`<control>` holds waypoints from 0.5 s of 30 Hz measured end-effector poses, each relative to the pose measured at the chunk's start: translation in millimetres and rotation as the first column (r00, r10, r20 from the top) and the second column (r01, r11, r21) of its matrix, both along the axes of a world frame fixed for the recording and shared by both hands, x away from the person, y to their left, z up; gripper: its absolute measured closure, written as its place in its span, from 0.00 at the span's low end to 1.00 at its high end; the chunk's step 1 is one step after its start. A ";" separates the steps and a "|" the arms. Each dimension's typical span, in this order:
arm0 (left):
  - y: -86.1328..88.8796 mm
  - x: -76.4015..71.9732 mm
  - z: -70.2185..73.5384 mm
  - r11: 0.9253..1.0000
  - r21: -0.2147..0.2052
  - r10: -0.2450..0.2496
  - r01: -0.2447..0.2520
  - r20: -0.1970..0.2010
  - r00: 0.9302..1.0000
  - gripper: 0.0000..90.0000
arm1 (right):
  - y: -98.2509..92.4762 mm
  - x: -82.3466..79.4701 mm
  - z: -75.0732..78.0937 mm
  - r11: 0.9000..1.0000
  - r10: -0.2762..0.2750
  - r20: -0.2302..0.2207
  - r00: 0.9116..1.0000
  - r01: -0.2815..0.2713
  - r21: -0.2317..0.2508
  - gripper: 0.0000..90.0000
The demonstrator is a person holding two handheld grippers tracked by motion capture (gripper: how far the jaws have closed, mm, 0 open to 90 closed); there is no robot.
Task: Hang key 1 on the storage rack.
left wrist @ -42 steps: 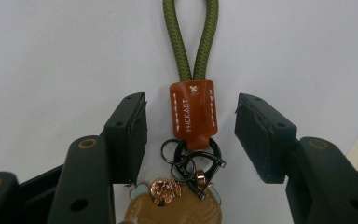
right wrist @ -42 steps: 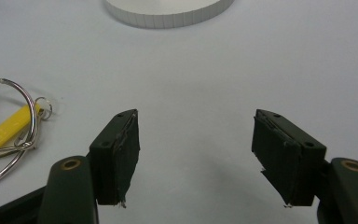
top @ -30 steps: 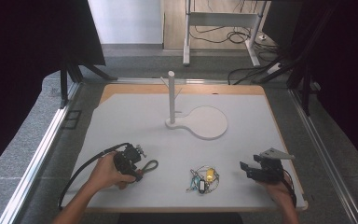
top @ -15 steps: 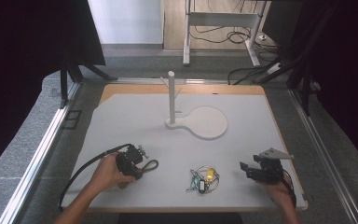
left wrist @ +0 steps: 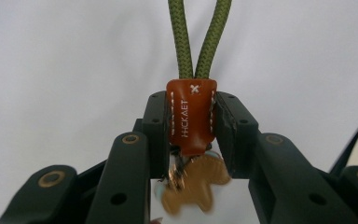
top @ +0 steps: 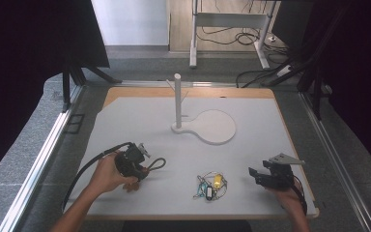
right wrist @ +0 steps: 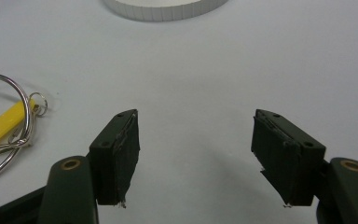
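- Closing over the last moment, the left gripper now pinches the orange leather tab of the green cord keychain; in the high view it has lifted slightly, near the front-left of the white stand.
- Below the jaws a tan charm dangles, blurred; the cord loop runs away from the tab toward the stand.
- Front-right of the stand, the right gripper rests with jaws wide and nothing between them.
- Between the two grippers lies a key bunch with a yellow tag.
- Risk: the grip is on the tab's edges only, so a quick swing could slip it free before reaching the stand's post.
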State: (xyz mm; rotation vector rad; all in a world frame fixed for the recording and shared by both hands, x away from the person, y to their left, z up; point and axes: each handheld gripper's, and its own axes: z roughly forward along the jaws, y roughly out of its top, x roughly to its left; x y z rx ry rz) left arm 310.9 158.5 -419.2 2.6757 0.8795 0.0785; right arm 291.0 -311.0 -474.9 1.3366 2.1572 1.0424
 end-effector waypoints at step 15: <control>10.1 10.7 32.1 0.997 -0.082 0.014 -0.012 0.023 1.000 0.75 | -4.6 -1.1 0.3 1.000 -0.021 -0.008 1.000 0.021 0.010 0.37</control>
